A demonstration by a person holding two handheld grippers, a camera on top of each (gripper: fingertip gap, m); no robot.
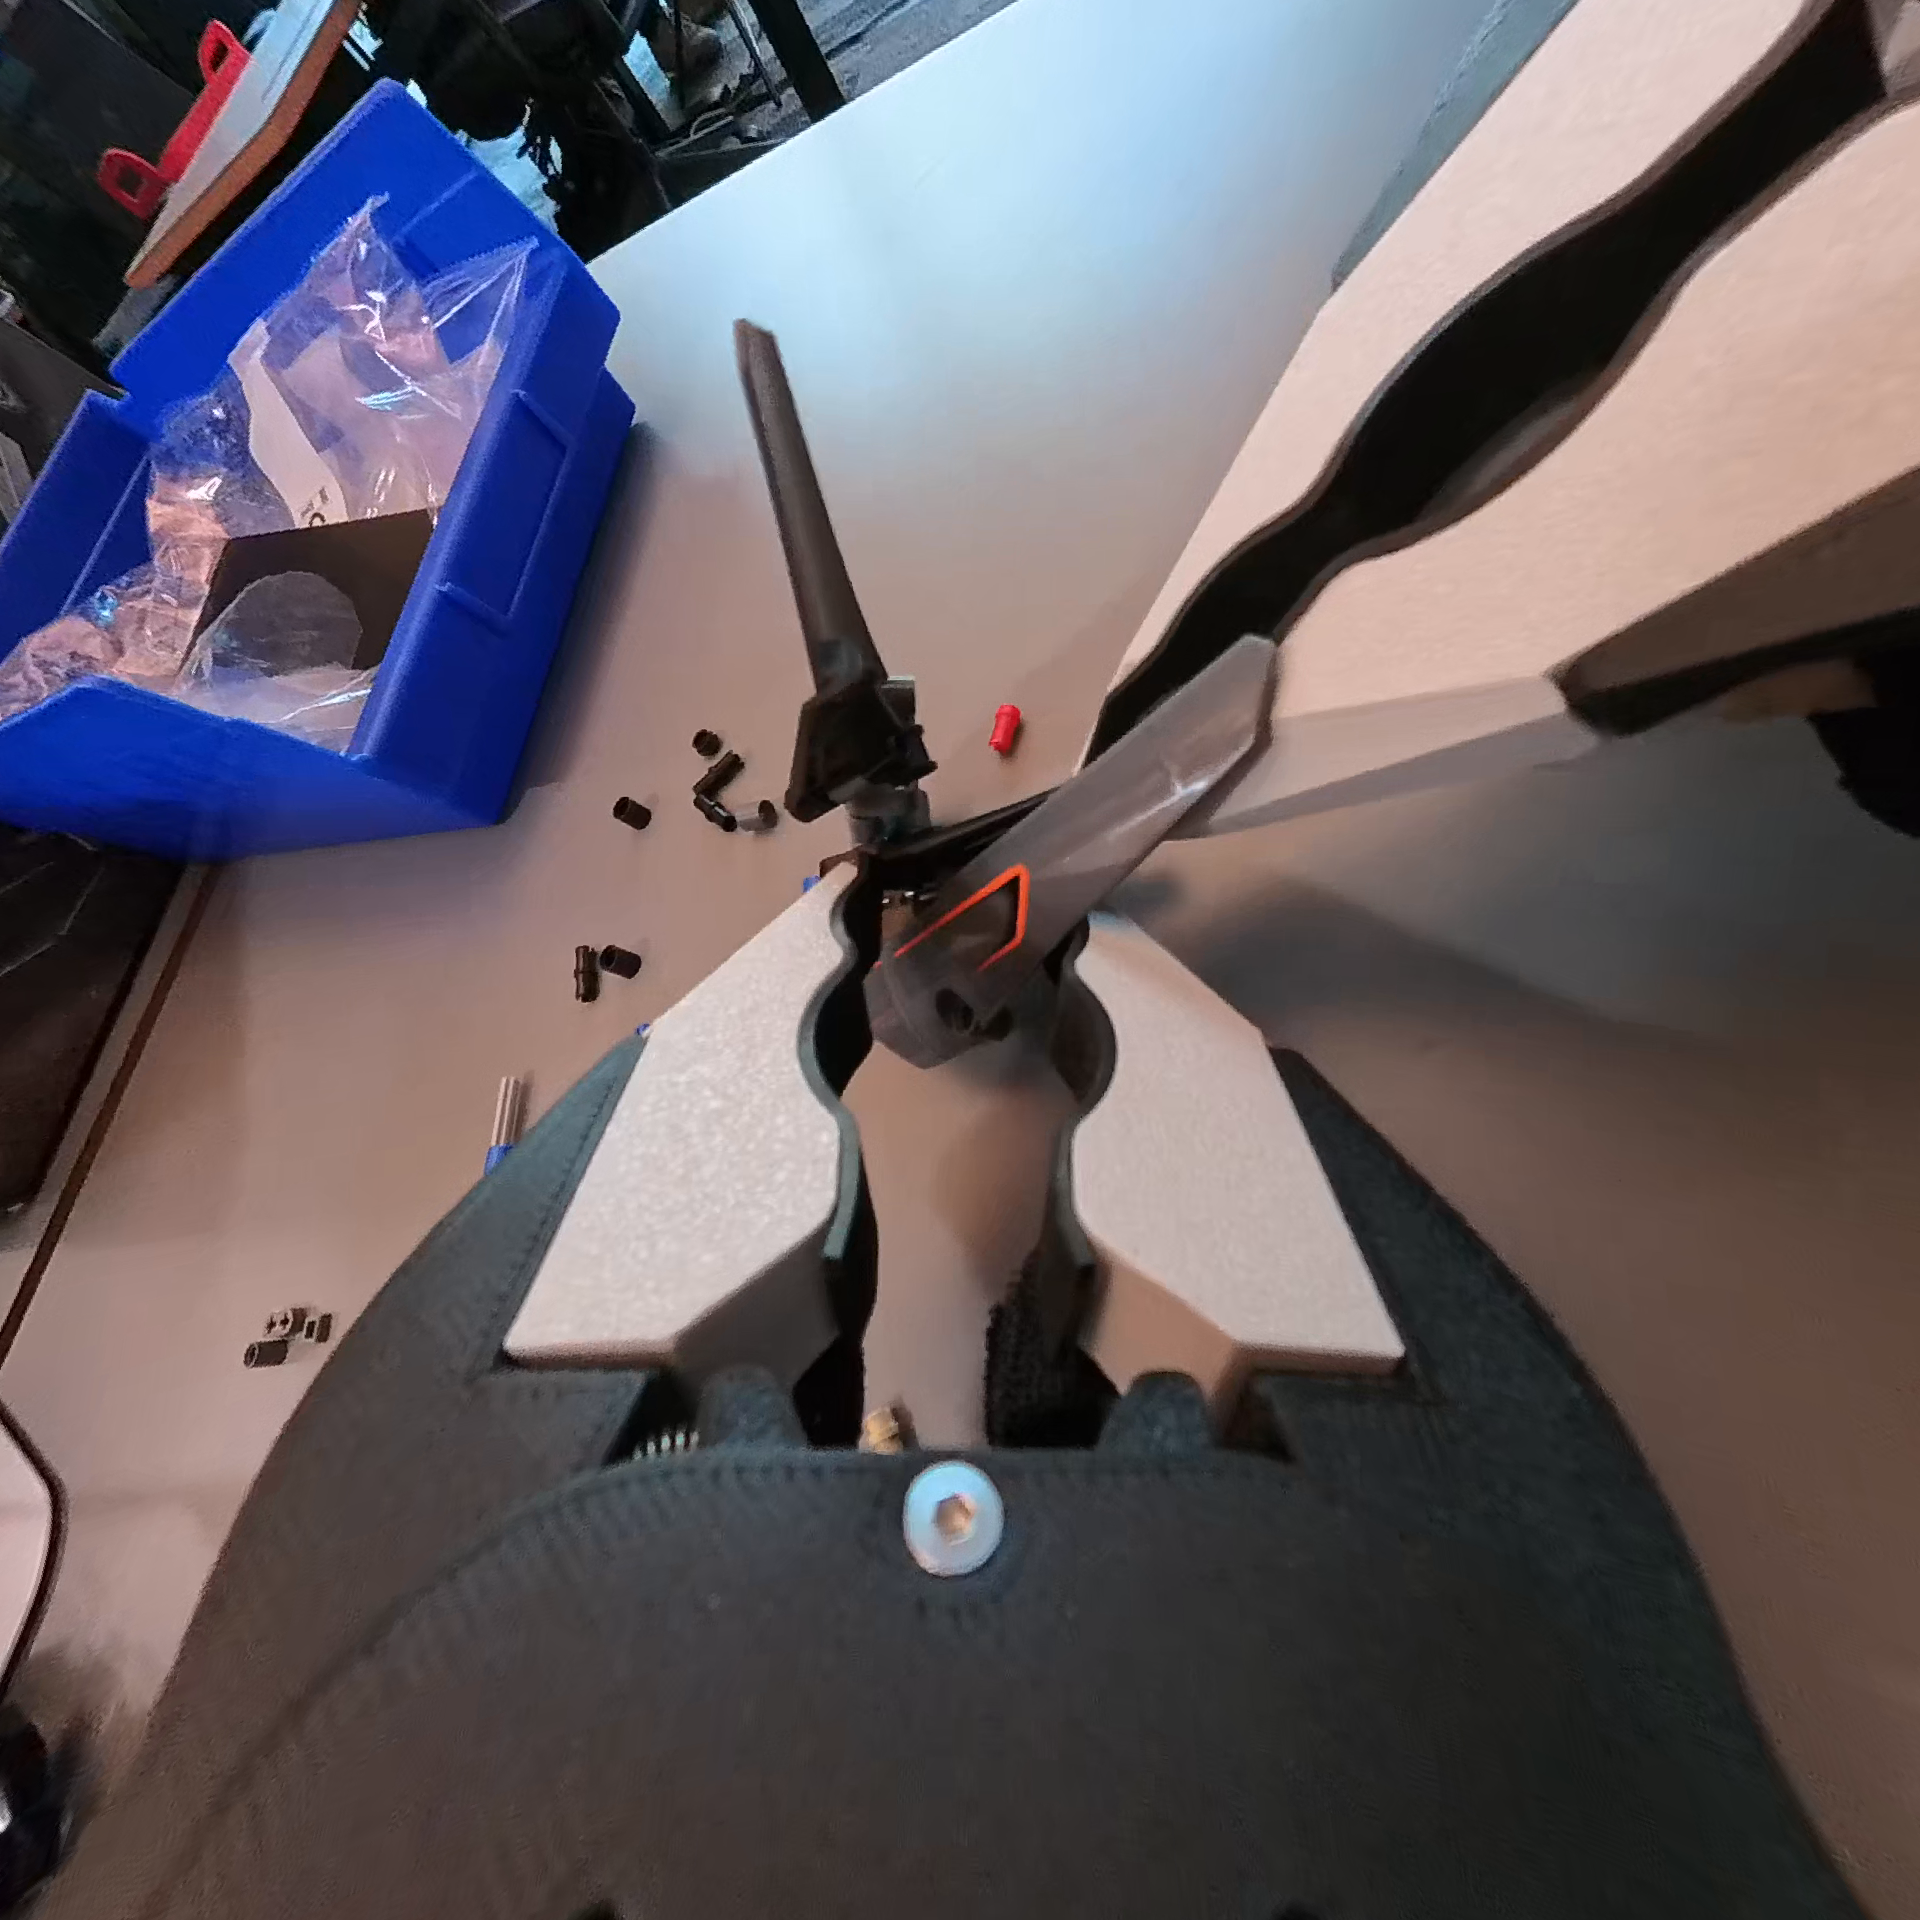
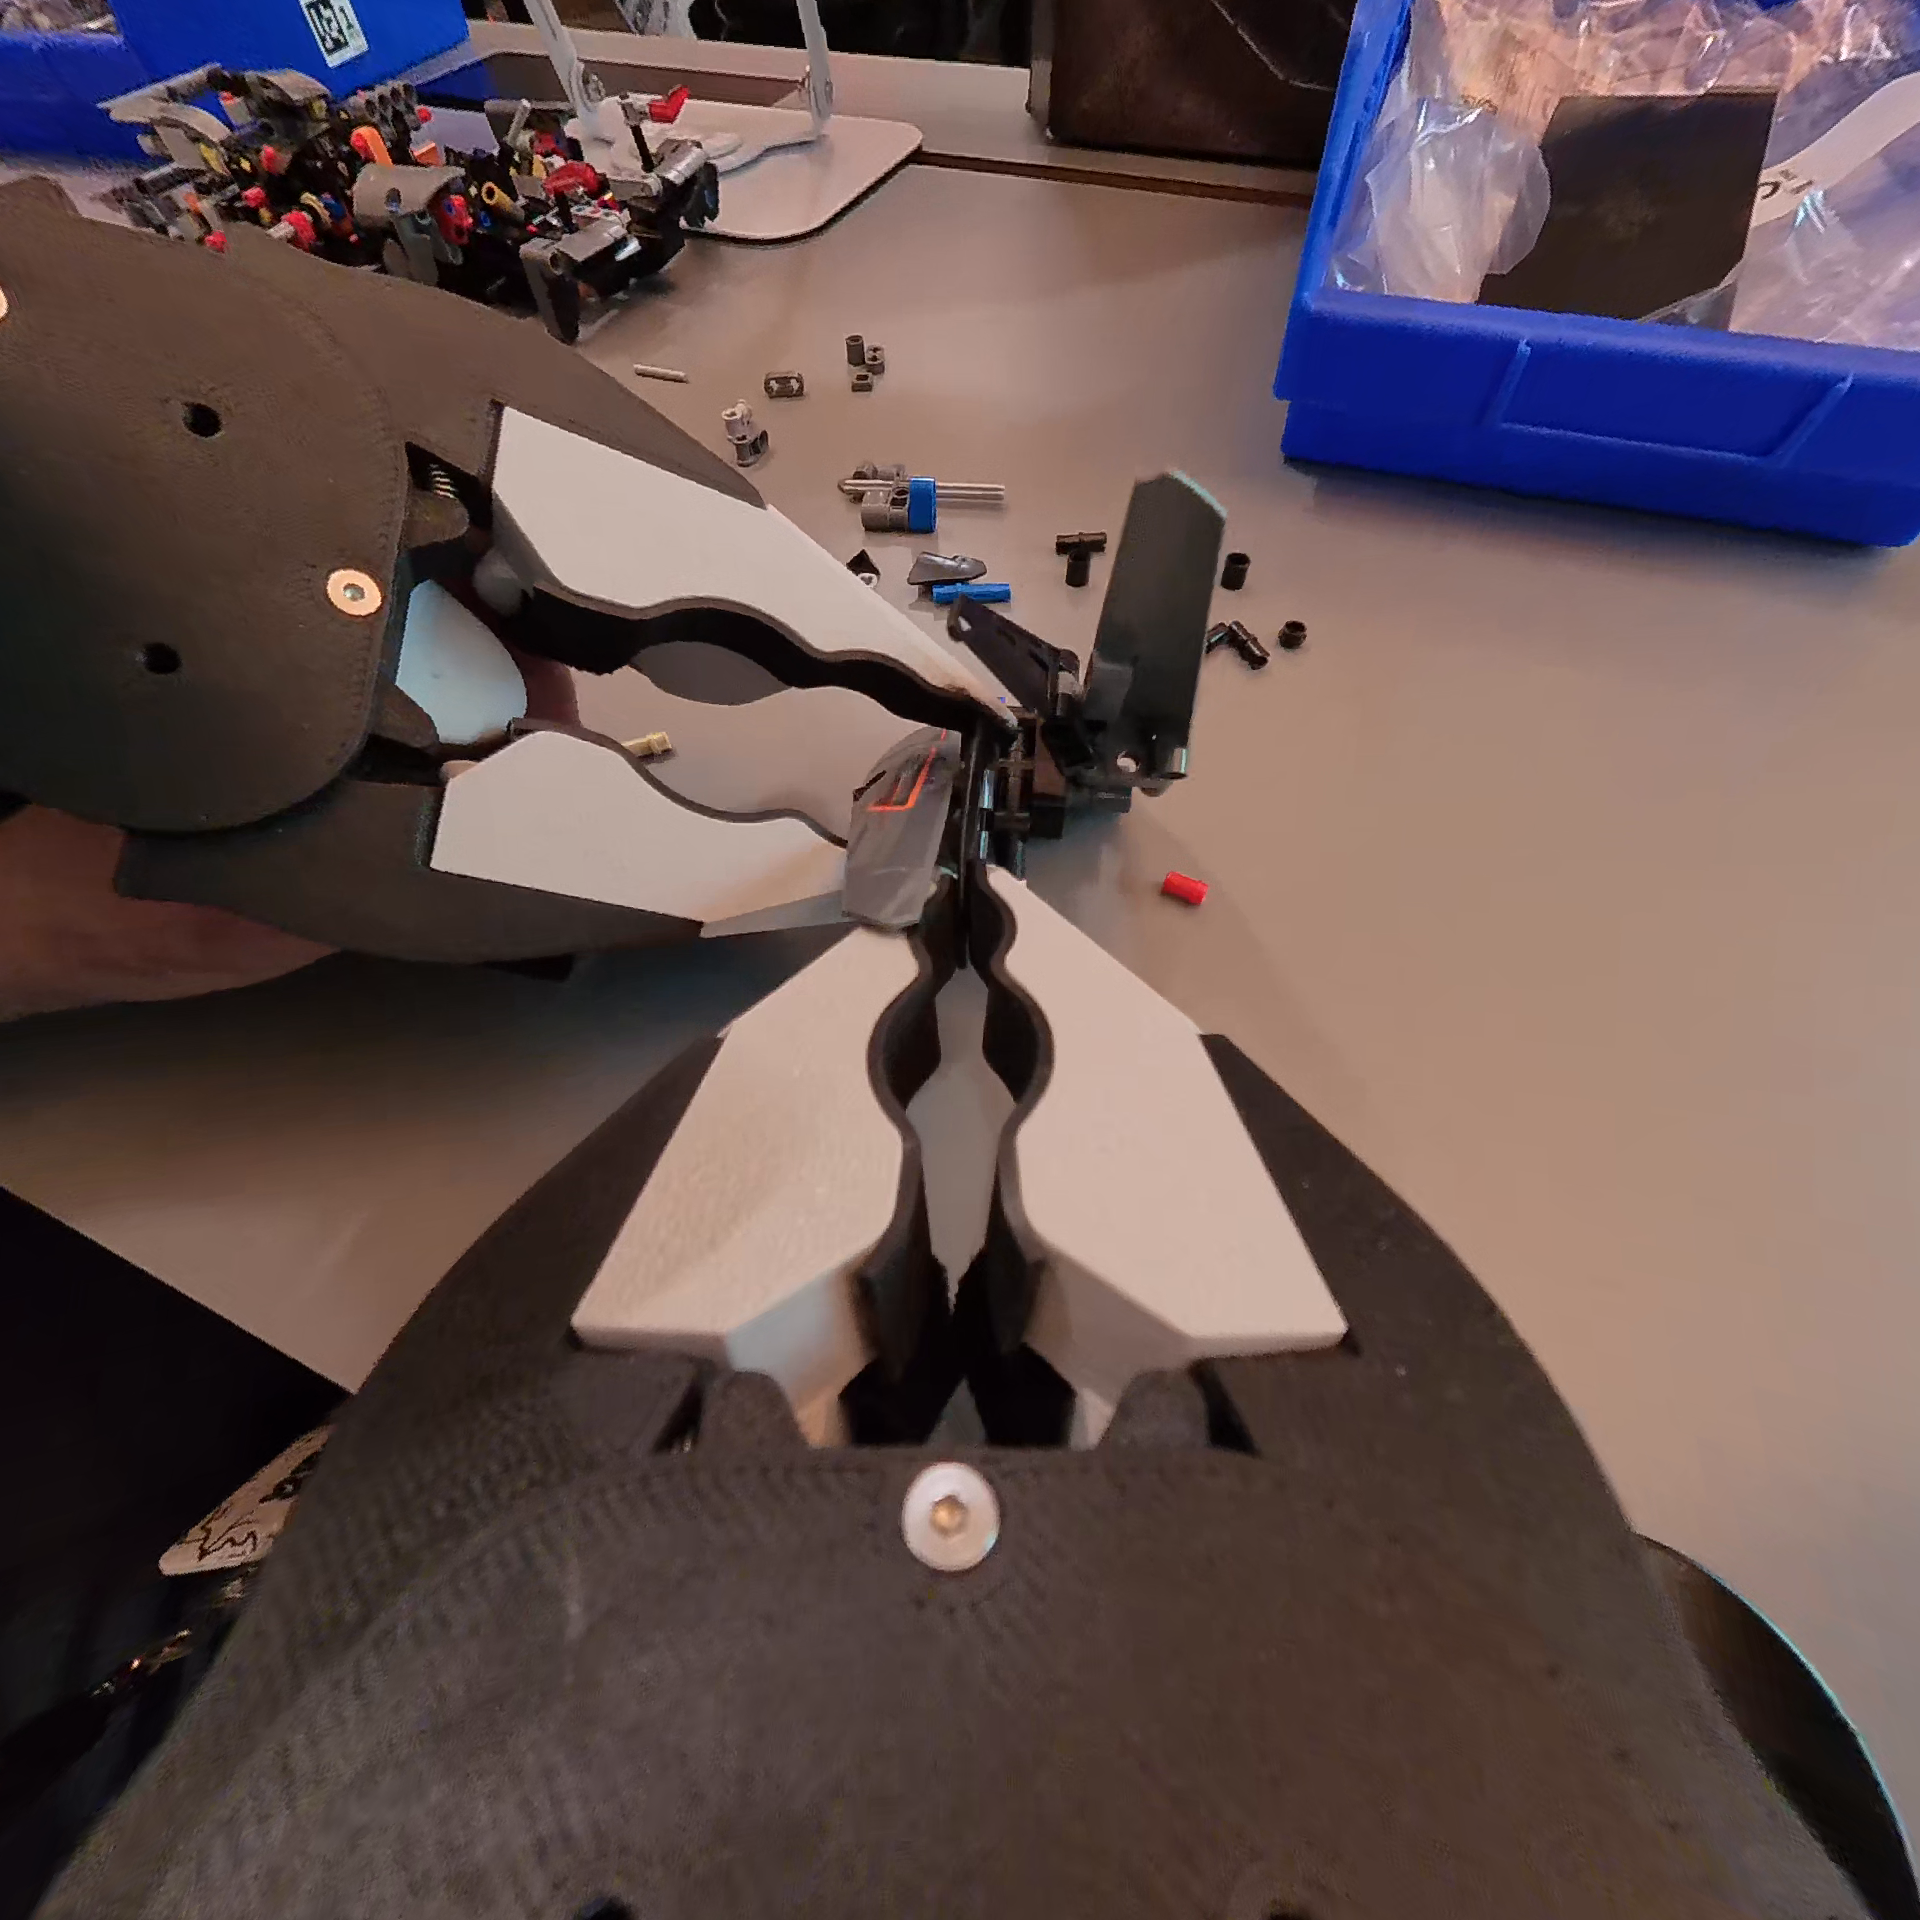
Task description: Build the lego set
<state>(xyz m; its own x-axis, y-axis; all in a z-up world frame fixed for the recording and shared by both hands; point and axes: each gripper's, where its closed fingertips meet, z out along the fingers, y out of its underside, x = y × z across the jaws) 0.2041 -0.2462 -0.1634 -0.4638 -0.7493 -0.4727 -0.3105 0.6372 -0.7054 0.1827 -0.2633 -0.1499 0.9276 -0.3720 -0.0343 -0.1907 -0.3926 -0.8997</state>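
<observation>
Both grippers meet at one small lego sub-assembly (image 2: 1049, 727), held above the grey table (image 2: 1558, 935) just in front of the blue bin (image 2: 1558, 416).

Left gripper (image 1: 956, 966): the jaws stand narrow and are closed on the grey panel with orange trim (image 1: 987, 925) at the near end of the sub-assembly. The fingertips (image 1: 790, 956) press against the panel from both sides. In the right wrist view this gripper enters from the left, with its upper tip touching the black core of the sub-assembly and its lower tip under the grey panel.

Right gripper (image 2: 961, 914): the jaws are nearly together, clamping a thin black plate edge of the same sub-assembly. Only a slim gap shows between the pads (image 2: 1049, 966).

A long dark blade piece (image 1: 800, 520) projects from the sub-assembly away from the left gripper; in the right wrist view it stands upright.

Loose parts lie on the table between the sub-assembly and the bin: black pins (image 2: 1242, 639), a red pin (image 2: 1182, 888), and a blue-and-grey axle part (image 2: 904, 499). The bin holds clear plastic bags (image 1: 312, 416). A larger part-built model (image 2: 416, 197) sits on the table well apart from the bin, beyond the left gripper.
</observation>
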